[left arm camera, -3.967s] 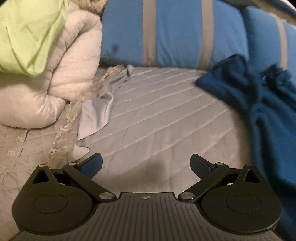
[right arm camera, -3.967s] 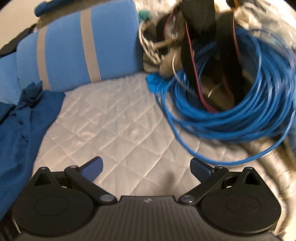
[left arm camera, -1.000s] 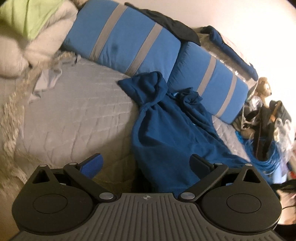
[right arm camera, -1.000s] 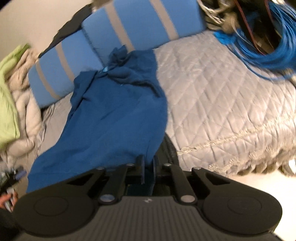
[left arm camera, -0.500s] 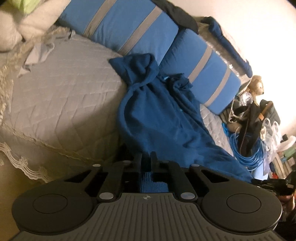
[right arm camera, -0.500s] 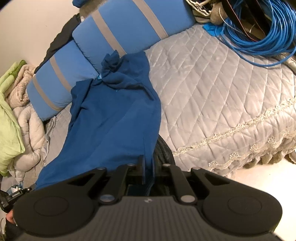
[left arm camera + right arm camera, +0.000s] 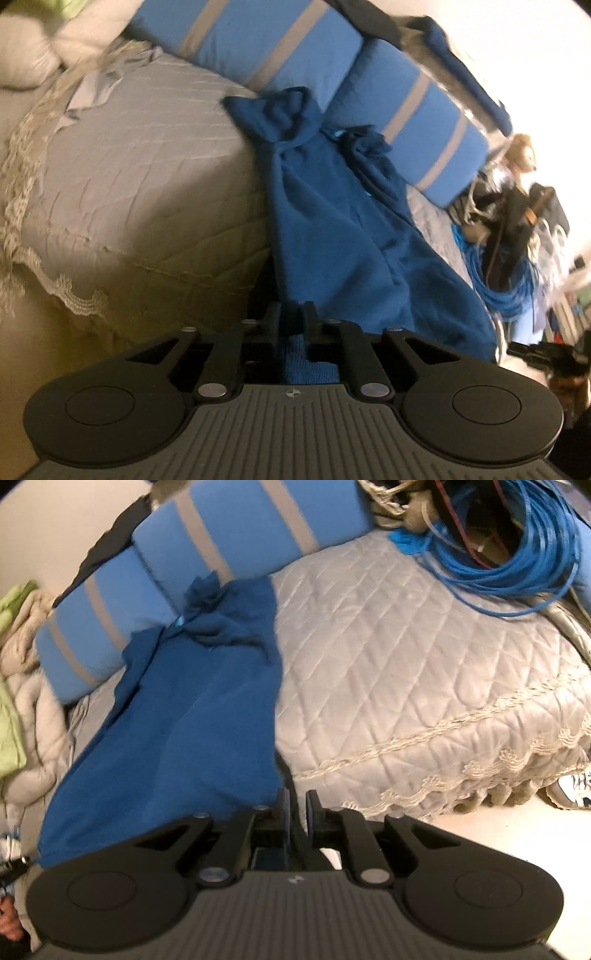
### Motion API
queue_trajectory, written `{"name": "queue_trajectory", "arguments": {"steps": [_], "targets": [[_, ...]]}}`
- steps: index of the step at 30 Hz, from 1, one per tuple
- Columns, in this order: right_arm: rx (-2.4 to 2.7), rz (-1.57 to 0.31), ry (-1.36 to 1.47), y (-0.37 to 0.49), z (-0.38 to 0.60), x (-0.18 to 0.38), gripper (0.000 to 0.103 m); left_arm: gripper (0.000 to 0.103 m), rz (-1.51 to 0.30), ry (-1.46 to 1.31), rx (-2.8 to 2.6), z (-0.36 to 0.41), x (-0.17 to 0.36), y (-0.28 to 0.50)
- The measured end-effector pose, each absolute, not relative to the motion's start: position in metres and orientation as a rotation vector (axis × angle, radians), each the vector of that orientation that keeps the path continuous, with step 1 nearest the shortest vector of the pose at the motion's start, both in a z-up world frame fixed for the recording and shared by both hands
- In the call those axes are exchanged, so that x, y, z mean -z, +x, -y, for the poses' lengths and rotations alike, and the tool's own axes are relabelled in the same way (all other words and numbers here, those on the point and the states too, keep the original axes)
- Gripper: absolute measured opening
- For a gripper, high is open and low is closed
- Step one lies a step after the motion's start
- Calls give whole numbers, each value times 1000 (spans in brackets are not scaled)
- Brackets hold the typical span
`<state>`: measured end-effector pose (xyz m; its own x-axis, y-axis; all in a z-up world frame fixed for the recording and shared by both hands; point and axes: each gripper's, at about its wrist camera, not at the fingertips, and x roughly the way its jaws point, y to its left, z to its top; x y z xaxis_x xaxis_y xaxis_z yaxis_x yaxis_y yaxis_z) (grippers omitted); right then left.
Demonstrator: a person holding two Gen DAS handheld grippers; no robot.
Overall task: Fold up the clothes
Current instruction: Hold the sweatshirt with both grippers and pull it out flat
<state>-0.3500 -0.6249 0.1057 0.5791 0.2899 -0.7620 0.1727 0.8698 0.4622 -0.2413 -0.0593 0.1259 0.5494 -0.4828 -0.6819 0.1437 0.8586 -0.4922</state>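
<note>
Left tongs (image 7: 293, 314) are pinching the blue garment's (image 7: 332, 229) ribbed hem, jaws just eased slightly. Right tongs (image 7: 295, 808) are standing narrowly parted, just opening; whether cloth is gripped cannot be told. Garment is lying at centre frame across the quilted bed (image 7: 406, 664). Judgement: spreading step; next, drawing hem taut and flat.

1 blue garment (image 7: 332, 236), 2 striped pillows (image 7: 236, 535), 1 blue cable coil (image 7: 517, 561), 1 quilt (image 7: 406, 672), 2 grippers (image 7: 293, 314).
</note>
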Motion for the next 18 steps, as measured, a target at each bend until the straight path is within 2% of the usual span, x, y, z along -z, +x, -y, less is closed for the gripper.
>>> {"name": "queue_trajectory", "arguments": {"steps": [1, 2, 5, 14, 16, 17, 18], "targets": [[-77, -948, 554, -351, 628, -107, 40, 31, -913, -417, 382, 58, -125, -240], [-83, -935, 569, -352, 631, -108, 47, 40, -900, -427, 379, 56, -125, -239], [-106, -940, 564, -351, 630, -108, 53, 49, -870, -448, 375, 52, -128, -240], [-147, -1068, 657, -341, 614, -77, 53, 52, -857, -484, 365, 44, -126, -239], [-154, -1075, 681, -341, 612, -72, 49, 52, -856, -487, 366, 44, -125, -238], [-156, -1076, 689, -341, 612, -70, 39, 52, -855, -490, 368, 44, -124, -238], [-158, -1077, 696, -341, 612, -69, 38, 52, -854, -492, 371, 44, -124, -238]]}}
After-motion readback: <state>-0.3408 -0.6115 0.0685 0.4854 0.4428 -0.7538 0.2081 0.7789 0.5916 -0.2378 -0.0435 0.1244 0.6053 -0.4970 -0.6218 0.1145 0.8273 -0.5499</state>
